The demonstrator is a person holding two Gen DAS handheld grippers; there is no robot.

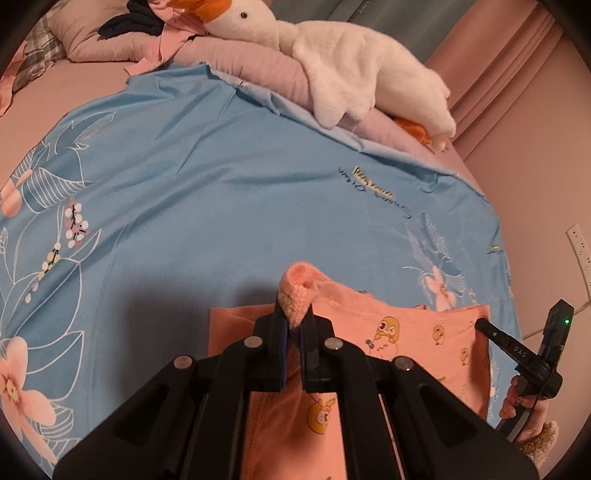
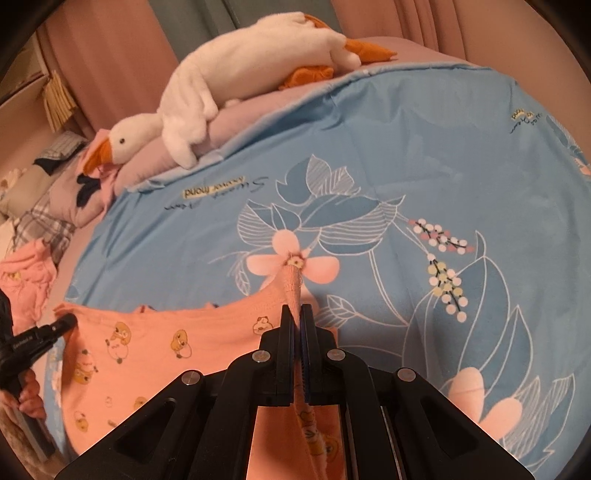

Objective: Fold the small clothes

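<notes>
A small salmon-pink garment [image 1: 413, 339] printed with yellow chicks lies on the blue floral sheet [image 1: 207, 192] at the near edge. My left gripper [image 1: 294, 317] is shut on a bunched fleecy corner of it and holds that corner lifted. My right gripper [image 2: 298, 314] is shut on another corner of the same garment [image 2: 155, 350], pinched into a thin ridge. Each gripper shows in the other's view: the right gripper [image 1: 484, 325] at the garment's right edge, the left gripper [image 2: 68, 319] at its left edge.
A white plush goose [image 1: 332, 55] lies on a mauve bolster along the far edge of the sheet. Pillows and dark and pink clothes [image 1: 147, 26] sit at the bed's head. More pink clothing [image 2: 26, 280] is piled beside the sheet. Pink curtains [image 1: 517, 74] hang behind.
</notes>
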